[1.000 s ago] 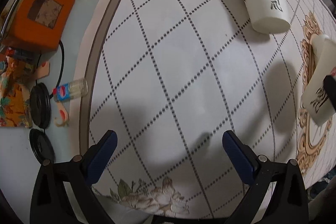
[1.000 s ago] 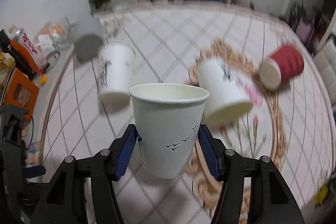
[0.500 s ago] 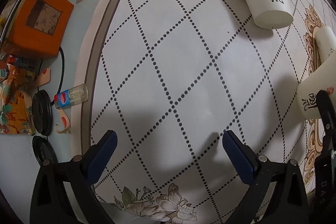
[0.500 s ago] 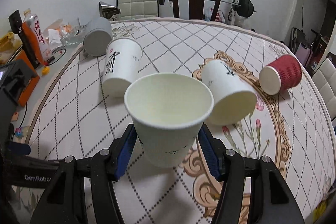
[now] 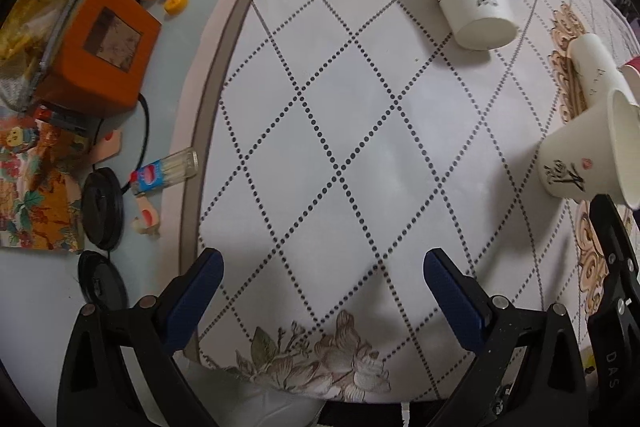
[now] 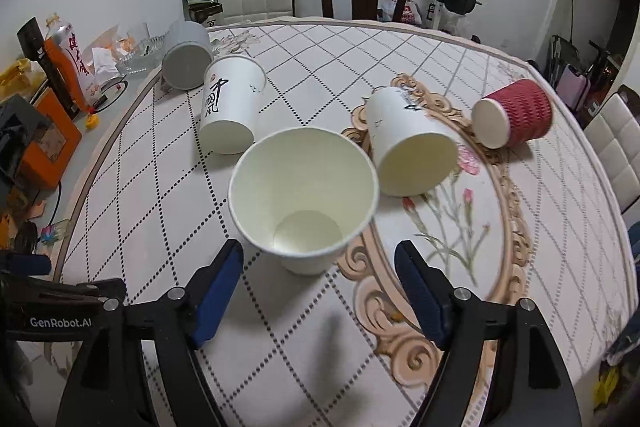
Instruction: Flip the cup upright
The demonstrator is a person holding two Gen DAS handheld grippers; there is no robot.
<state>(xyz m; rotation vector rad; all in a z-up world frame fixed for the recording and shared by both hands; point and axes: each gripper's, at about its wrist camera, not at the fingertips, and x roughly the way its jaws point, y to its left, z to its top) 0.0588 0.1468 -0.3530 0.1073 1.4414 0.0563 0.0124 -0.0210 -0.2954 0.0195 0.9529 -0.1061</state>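
One smooth paper cup [image 6: 304,199] stands upright between the spread right hand-held gripper [image 6: 318,291]; left hand-held gripper [image 5: 320,291] gapes empty.

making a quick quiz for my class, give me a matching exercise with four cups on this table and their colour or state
Things:
1. cup in front of the right tongs
2. ribbed cup
3. mug at the far left
4. cup with large black calligraphy

States:
A. grey, on its side
B. white, lying on its side
C. upright, mouth up
D. red, on its side

Pairs: 1-C, 2-D, 3-A, 4-B
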